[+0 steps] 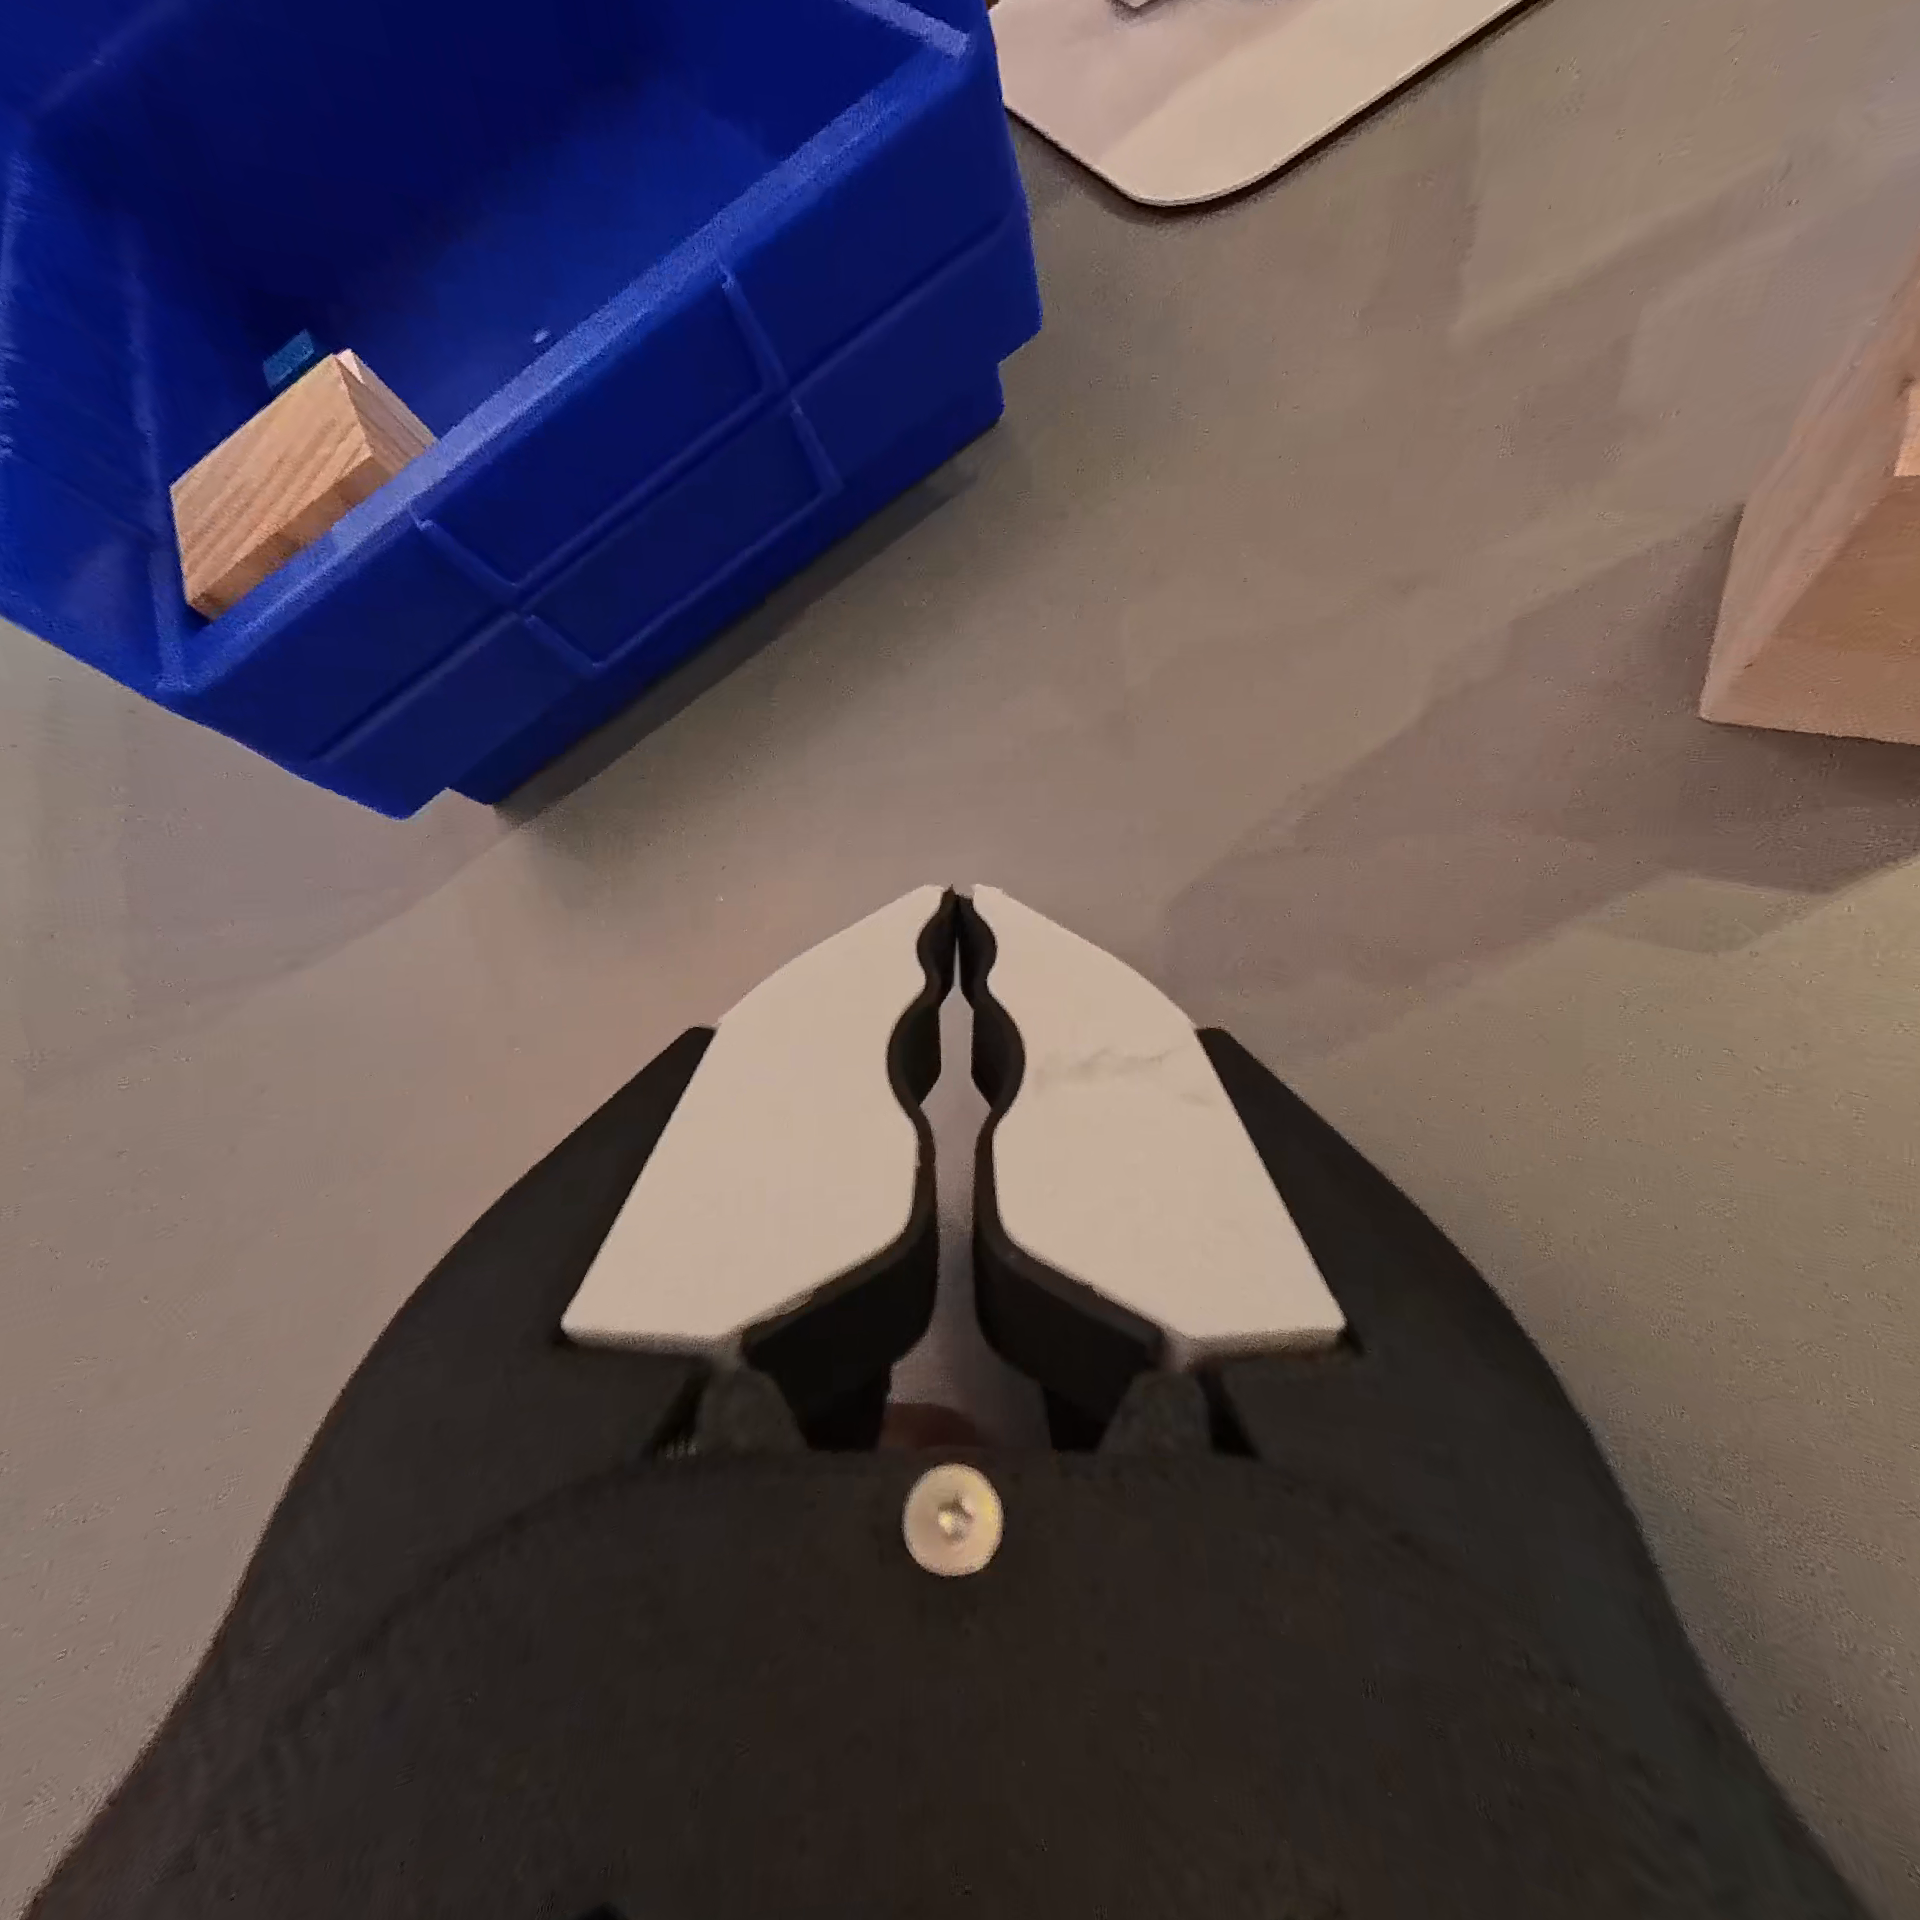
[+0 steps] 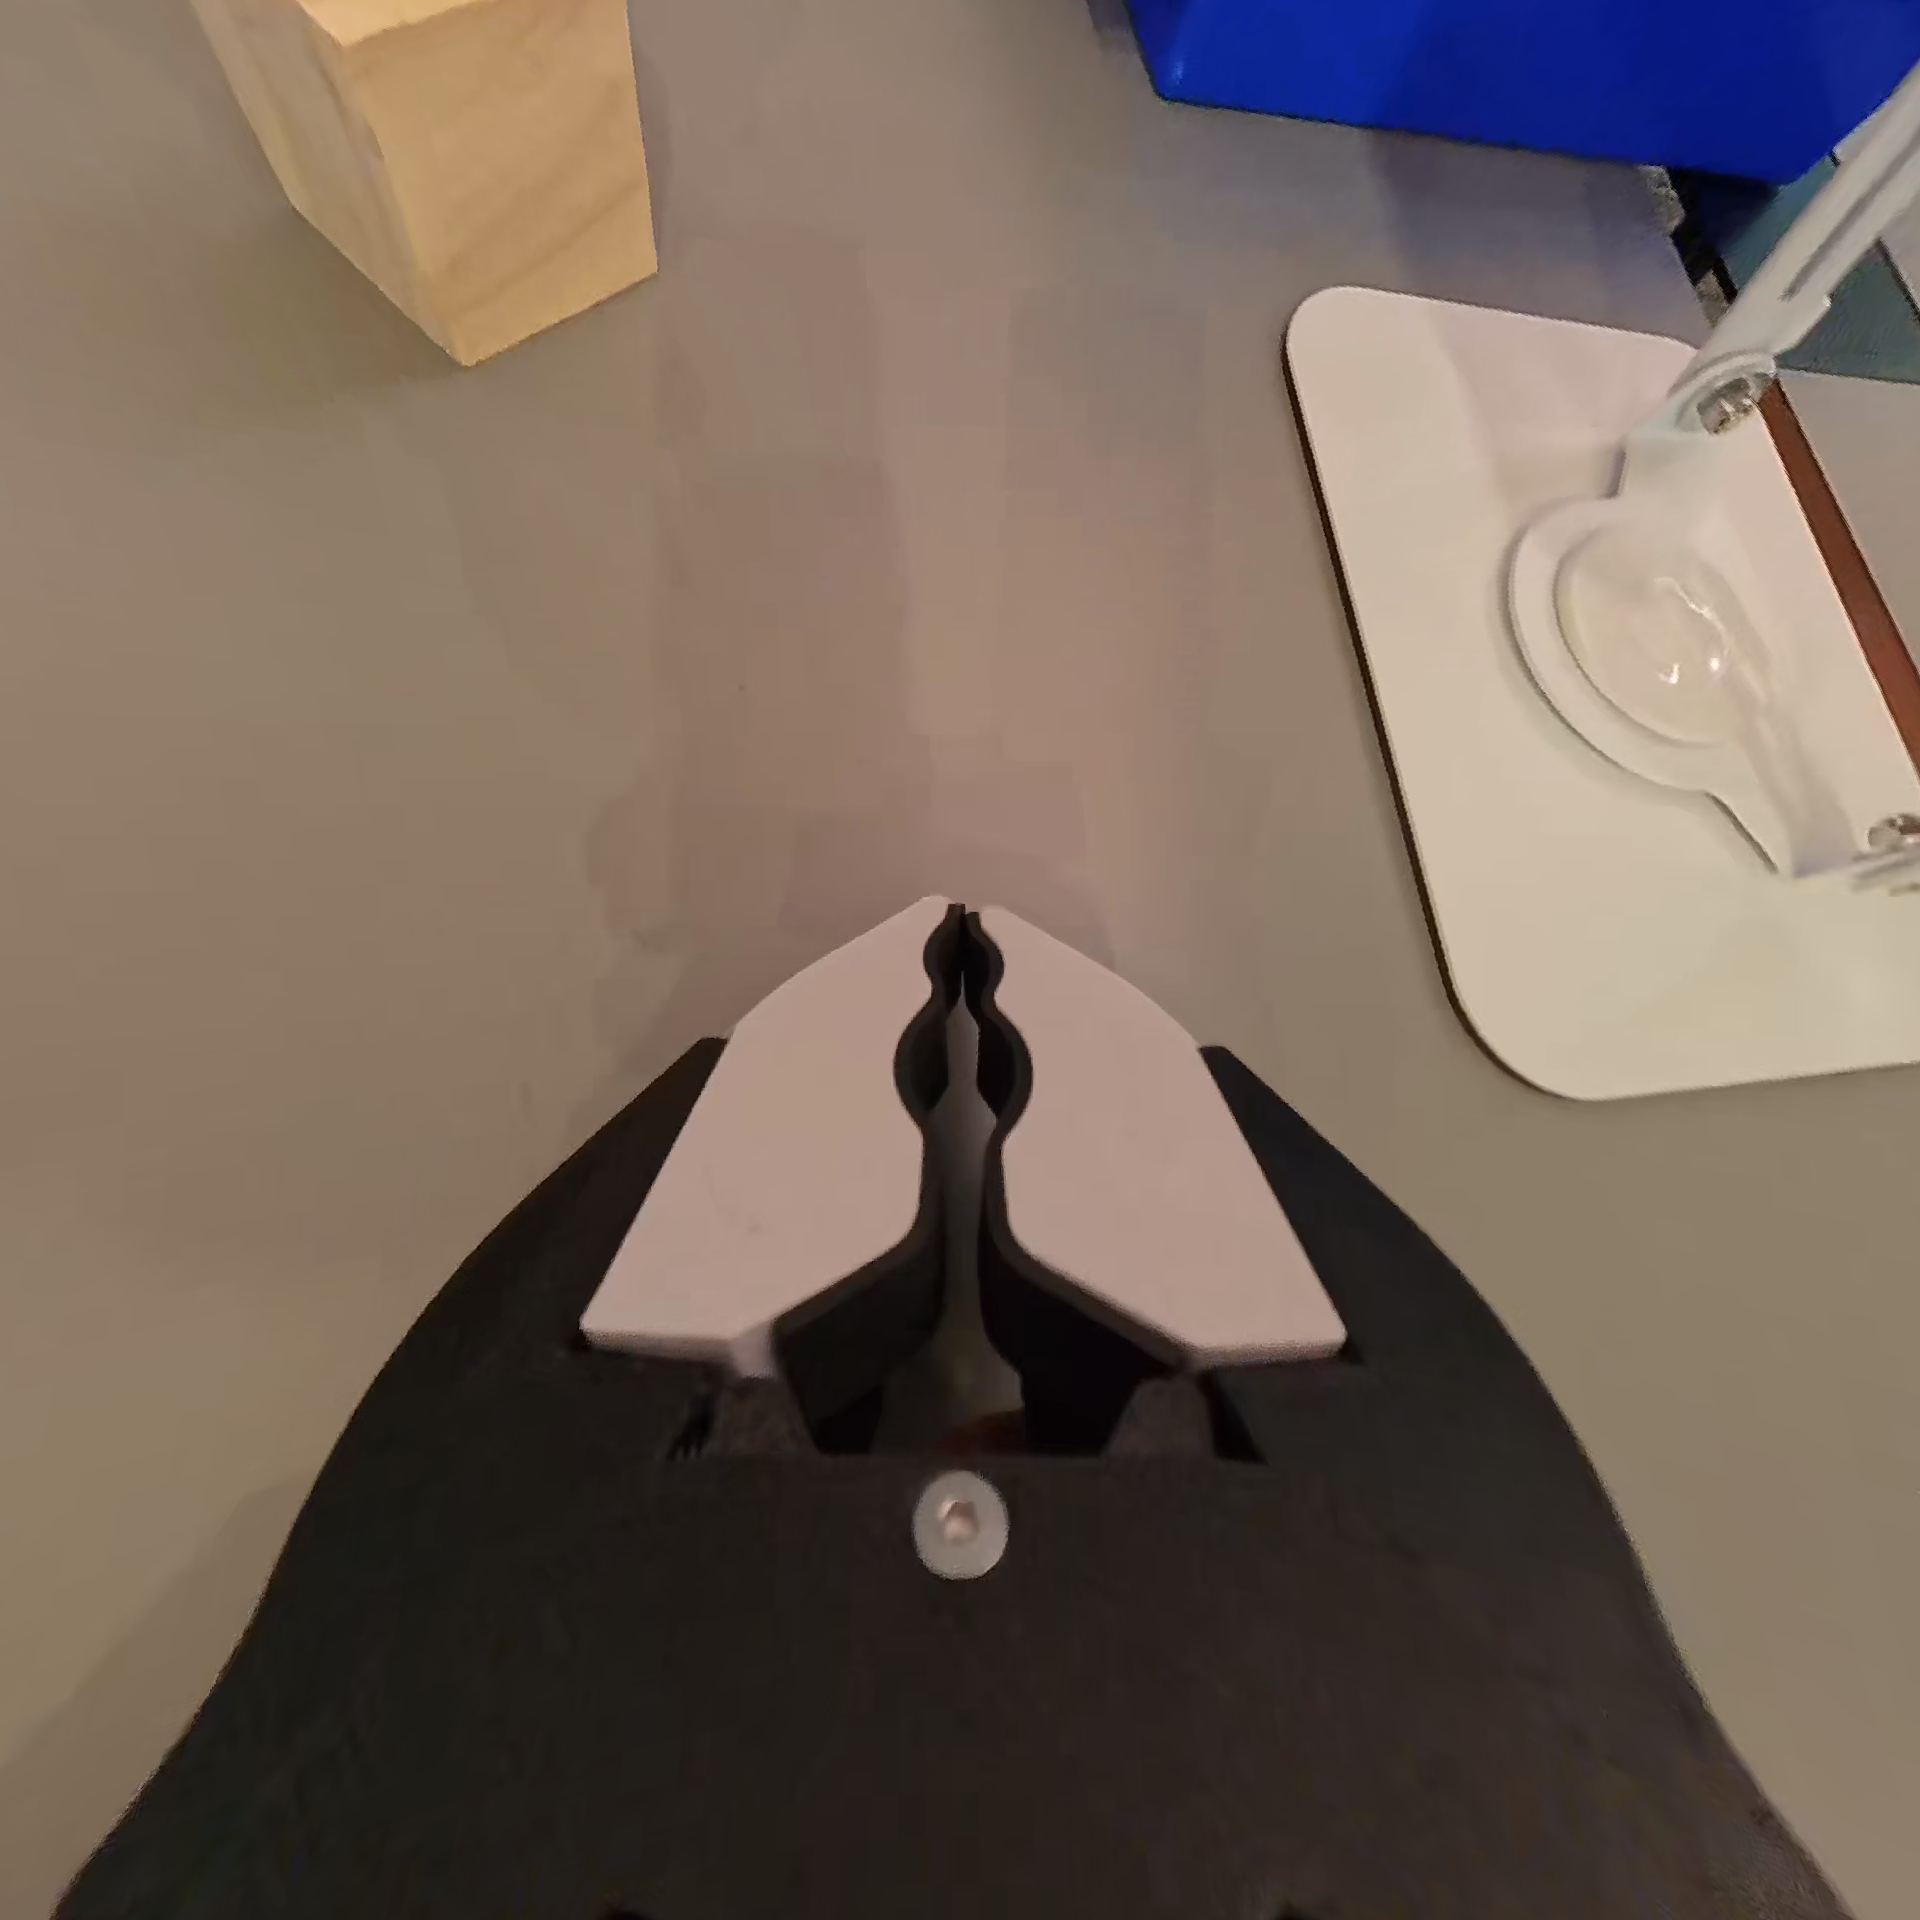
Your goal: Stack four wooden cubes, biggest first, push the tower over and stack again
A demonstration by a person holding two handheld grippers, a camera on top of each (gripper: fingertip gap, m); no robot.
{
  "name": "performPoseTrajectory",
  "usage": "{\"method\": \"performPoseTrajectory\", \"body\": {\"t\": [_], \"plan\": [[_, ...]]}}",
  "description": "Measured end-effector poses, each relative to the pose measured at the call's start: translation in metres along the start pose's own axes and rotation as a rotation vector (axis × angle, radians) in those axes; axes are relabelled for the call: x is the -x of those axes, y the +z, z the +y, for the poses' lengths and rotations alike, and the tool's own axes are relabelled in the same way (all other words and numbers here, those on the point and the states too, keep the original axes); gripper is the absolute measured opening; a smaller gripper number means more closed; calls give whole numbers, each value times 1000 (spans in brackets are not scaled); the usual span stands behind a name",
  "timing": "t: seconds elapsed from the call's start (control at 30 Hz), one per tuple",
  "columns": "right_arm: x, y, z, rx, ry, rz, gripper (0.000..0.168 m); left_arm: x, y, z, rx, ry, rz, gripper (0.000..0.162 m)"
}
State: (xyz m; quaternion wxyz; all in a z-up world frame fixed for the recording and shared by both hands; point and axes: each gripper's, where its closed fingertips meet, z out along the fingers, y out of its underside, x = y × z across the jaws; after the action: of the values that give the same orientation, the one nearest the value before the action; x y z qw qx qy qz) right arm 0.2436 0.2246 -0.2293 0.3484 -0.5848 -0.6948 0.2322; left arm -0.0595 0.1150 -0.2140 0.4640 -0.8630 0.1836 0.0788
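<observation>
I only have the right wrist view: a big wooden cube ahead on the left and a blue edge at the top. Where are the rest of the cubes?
Observer: The left wrist view shows one smaller wooden block lying inside the blue bin, against its near wall.
Operator: Is the left gripper holding anything?
Observer: No. The left gripper has its fingers closed together, empty, above bare table.
Operator: Anything stacked on the big cube yet?
Observer: In the left wrist view a large wooden cube sits at the right edge, with a second wooden piece just visible against it. Whether that piece is stacked on top, I cannot tell.
</observation>
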Motion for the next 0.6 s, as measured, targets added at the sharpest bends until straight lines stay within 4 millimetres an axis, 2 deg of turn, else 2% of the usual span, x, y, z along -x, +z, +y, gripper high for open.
{"method": "performPoseTrajectory", "body": {"t": [0.03,0.23,0.6], "plan": [[-1,-3,3,2,3,6,0,1,-1,-1,-9,-5,-5,0],[-2,-14,14,11,18,24,0,5,-5,-4,-41,-14,-32,0],[-2,-12,13,13,9,18,0,5,-3,-5,-42,43,-72,0]]}}
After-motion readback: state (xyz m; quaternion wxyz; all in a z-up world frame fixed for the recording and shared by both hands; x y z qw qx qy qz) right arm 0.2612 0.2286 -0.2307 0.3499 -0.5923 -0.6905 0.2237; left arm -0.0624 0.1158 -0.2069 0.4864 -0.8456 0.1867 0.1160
